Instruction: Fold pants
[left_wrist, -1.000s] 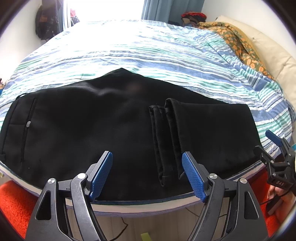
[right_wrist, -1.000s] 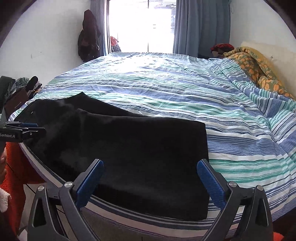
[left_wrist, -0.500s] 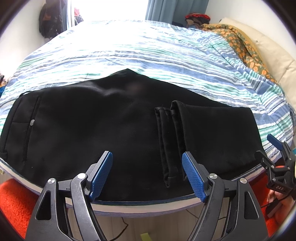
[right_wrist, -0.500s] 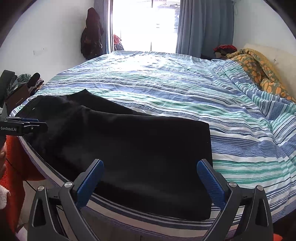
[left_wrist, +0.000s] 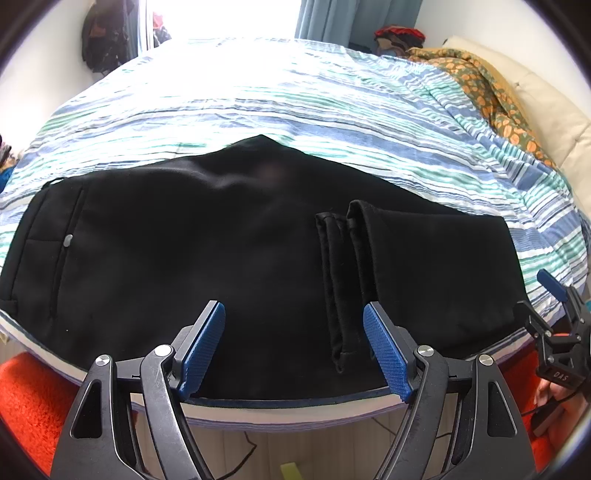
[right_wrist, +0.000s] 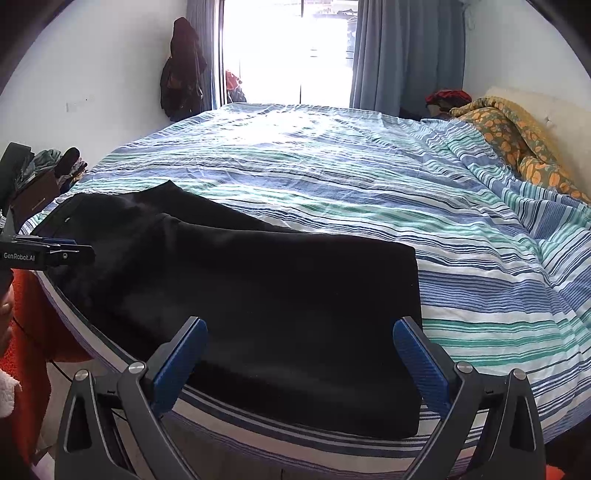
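Note:
Black pants (left_wrist: 192, 251) lie flat along the near edge of the bed, legs folded back over themselves. The leg hems (left_wrist: 341, 280) lie across the middle, waistband and back pocket at the left. In the right wrist view the pants (right_wrist: 280, 295) show their folded end at the right. My left gripper (left_wrist: 294, 345) is open and empty, just off the bed edge in front of the hems. My right gripper (right_wrist: 300, 350) is open and empty, in front of the folded end; it also shows in the left wrist view (left_wrist: 554, 302).
The bed (right_wrist: 332, 173) has a blue, green and white striped cover. An orange patterned blanket (right_wrist: 517, 136) and a cream pillow (left_wrist: 546, 96) lie at the far right. An orange rug (left_wrist: 33, 398) lies on the floor below the bed edge. Clothes hang on the far wall (right_wrist: 183, 70).
Both grippers stay open and empty. The left view has shifted slightly, and the pants sit a little further right and lower in it. The pants have not moved.

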